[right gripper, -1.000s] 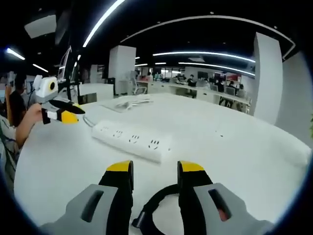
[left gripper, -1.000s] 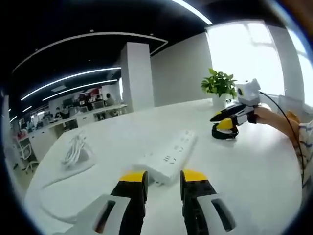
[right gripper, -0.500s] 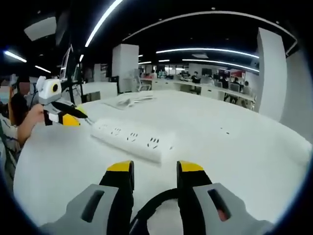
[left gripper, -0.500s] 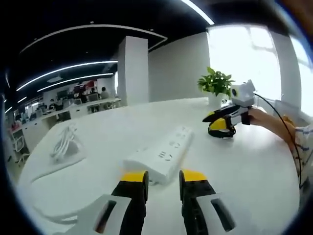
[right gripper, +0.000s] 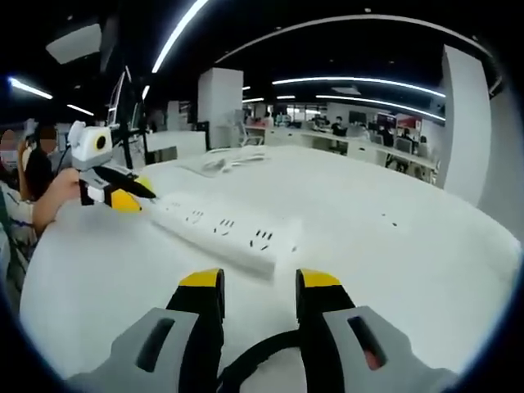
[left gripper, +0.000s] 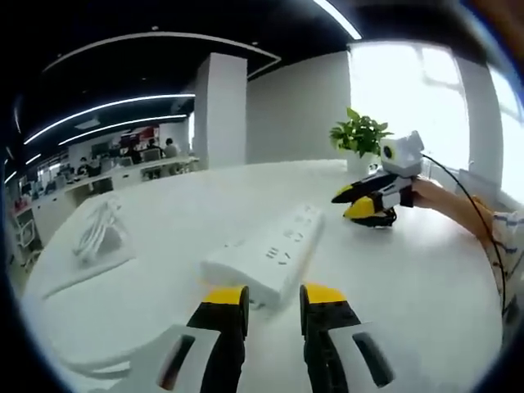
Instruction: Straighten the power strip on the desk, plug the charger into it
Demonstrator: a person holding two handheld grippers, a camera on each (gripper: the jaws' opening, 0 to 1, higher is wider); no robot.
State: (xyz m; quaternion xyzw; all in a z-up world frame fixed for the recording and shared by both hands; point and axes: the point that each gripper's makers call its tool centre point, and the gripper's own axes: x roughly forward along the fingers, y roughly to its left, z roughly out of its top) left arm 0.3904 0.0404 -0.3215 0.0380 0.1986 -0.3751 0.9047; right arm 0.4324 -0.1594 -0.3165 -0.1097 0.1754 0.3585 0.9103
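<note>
A long white power strip (left gripper: 270, 258) lies on the white desk (left gripper: 409, 286); its near end sits just past my left gripper (left gripper: 274, 296), which is open with nothing between its yellow-tipped fingers. From the other side, the strip (right gripper: 225, 233) lies a little beyond my right gripper (right gripper: 258, 286), also open. A black cable loop (right gripper: 254, 360) shows low between its jaws; whether it is held is unclear. The right gripper (left gripper: 360, 201) hovers beyond the strip's far end, over that black loop (left gripper: 375, 219). The left gripper (right gripper: 119, 192) points at the strip's end.
A coiled white cable (left gripper: 97, 233) lies on a pale sheet at the desk's left. A potted plant (left gripper: 359, 135) stands at the far edge. A person's hand (left gripper: 446, 201) holds the right gripper. Office desks and a pillar (left gripper: 219, 110) stand behind.
The left gripper has closed in on the power strip's near end, so the strip looks larger. The right gripper has edged nearer the strip. Both gaps are unchanged.
</note>
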